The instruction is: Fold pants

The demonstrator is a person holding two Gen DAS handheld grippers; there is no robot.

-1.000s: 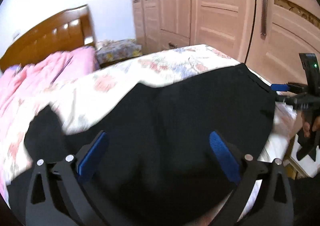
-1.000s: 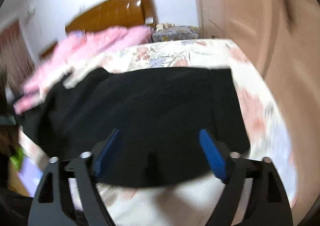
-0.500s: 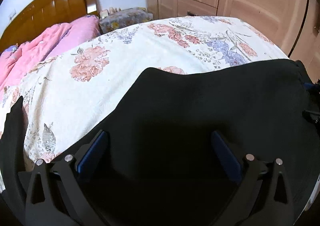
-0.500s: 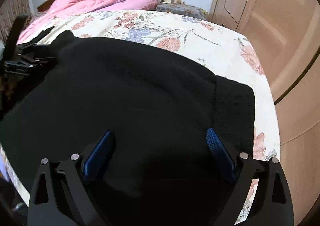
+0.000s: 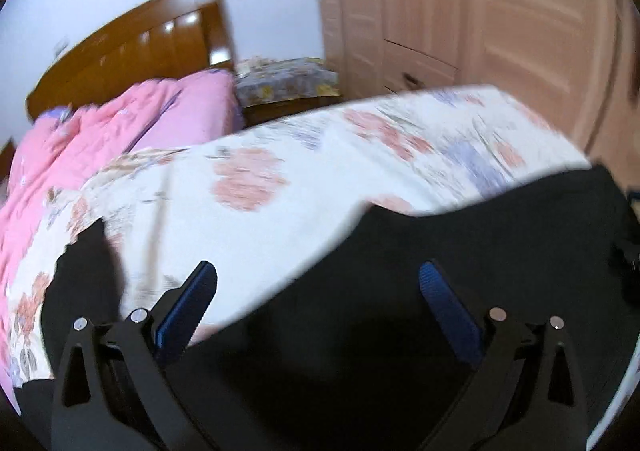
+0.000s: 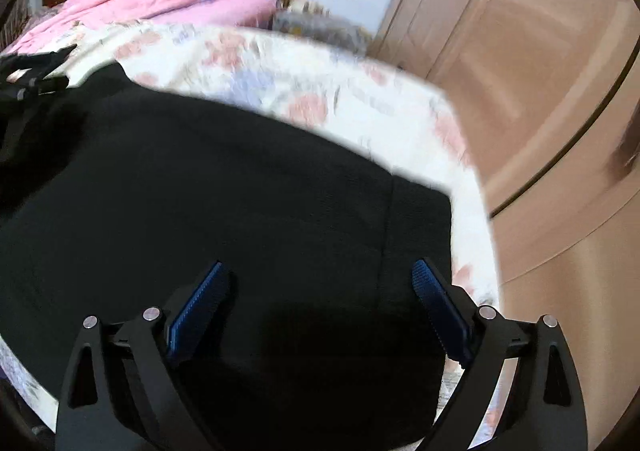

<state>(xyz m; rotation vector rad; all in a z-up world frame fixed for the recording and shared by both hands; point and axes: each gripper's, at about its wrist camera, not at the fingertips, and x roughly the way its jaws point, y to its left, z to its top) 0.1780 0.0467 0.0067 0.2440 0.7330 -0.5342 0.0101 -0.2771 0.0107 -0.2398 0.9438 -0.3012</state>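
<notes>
Broadly, the floral bedspread (image 5: 280,187) fills mid-frame in both views, with the black pants (image 6: 224,203) spread across its lower part. Lower centre, the left gripper (image 5: 318,291) and right gripper (image 6: 320,287) both gape wide over the fabric, gripping nothing.

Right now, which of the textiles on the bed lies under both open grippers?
The black pants, spread on the floral bedspread. The pink quilt is bunched far off by the headboard.
</notes>
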